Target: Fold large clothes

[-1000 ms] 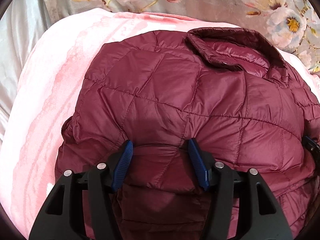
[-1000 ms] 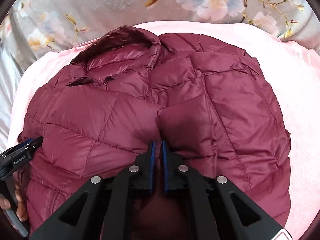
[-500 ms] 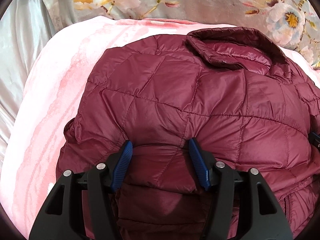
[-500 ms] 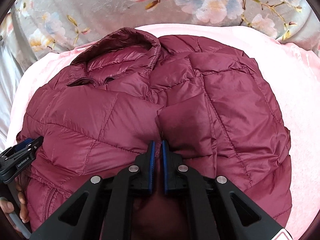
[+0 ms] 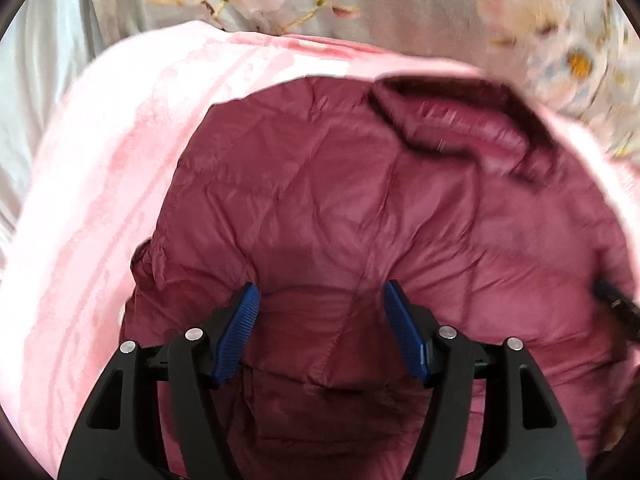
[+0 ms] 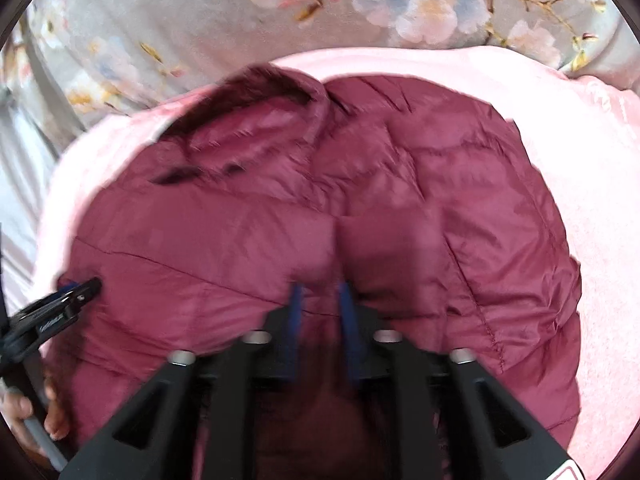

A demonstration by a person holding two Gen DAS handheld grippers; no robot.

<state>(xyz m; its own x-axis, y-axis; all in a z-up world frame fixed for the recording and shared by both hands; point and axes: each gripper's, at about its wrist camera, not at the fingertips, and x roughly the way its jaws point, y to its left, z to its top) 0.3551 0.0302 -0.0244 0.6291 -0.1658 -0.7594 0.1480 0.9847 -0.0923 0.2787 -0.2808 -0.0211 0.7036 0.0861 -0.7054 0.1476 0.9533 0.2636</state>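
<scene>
Jacket (image 5: 360,200) is lying on pink blanket (image 5: 100,200). Left gripper (image 5: 320,300) fingers are standing wide, a padded fold between them. Right gripper (image 6: 322,292) fingers have just been opening, now narrowly apart, straddling a fold.

The right hand-held gripper (image 6: 320,292) was clamped tight on a fold of the maroon jacket (image 6: 420,208) a moment ago; its jaws have just been opening, and a gap now shows between the blue pads (image 6: 297,300), with the jacket's fold lying in that gap and no longer pinched flat. The left hand-held gripper (image 5: 320,292) has also been opening: its pads (image 5: 240,320) stand a little wider either side of the jacket's puffed bottom edge than before. Both views have gone blurred, where the earlier ones were sharp.
</scene>
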